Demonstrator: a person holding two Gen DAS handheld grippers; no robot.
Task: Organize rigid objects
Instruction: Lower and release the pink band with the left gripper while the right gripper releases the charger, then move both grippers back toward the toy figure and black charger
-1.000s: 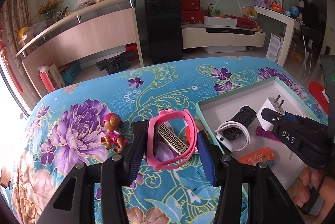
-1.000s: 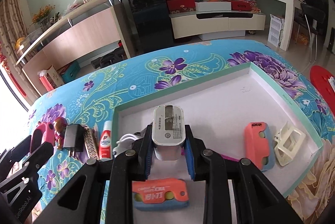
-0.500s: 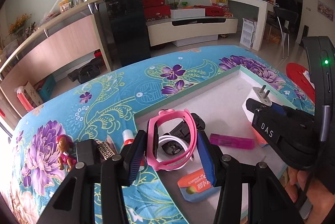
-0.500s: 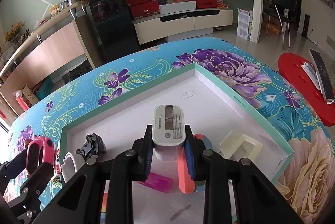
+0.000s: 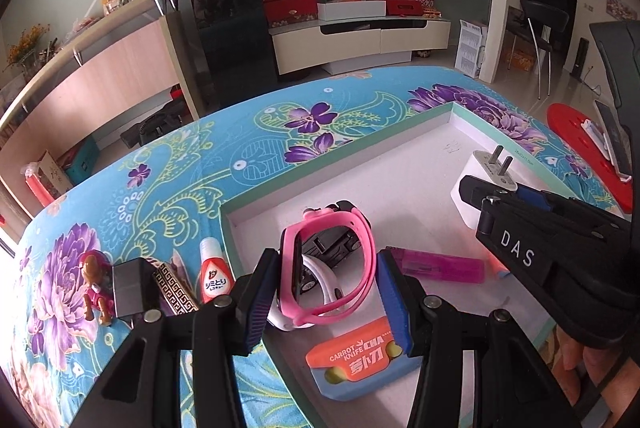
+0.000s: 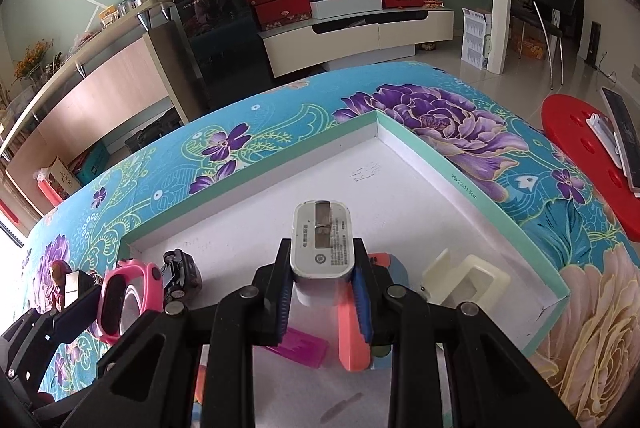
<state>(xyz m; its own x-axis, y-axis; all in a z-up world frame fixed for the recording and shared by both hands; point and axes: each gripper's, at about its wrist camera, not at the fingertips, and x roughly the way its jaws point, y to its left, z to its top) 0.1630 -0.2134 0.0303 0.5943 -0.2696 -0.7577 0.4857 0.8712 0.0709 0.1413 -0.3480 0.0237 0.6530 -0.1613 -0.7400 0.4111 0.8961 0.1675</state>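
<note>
Living room w/ TV and low cabinets behind; up front a table under a turquoise cloth w/ purple flowers [image 5: 304,132], and on it a shallow white box w/ mint-green rim [image 6: 440,152]. The pink rubbery watch band [image 5: 332,264] is pinched between the blue pads of the left gripper [image 5: 326,298], jaws partway in and pressing its sides, hanging over the box's near-left corner, above a white band and a small black toy car [image 6: 182,274]. The white plastic plug-in charger block w/ two metal prongs [image 6: 322,248] sits clamped in the right gripper [image 6: 320,294], jaws narrow on it, over the box's middle. Inside the box, lower down: orange-and-blue "carrot knife" toy [image 5: 360,360], magenta lighter [image 5: 440,266], cream plastic clip [image 6: 466,278]. Outside, left of the box on the cloth: small red-and-white bottle [image 5: 215,276], dark grey block [image 5: 128,286], gold-patterned strip, small figurine in pink [image 5: 94,282].
</note>
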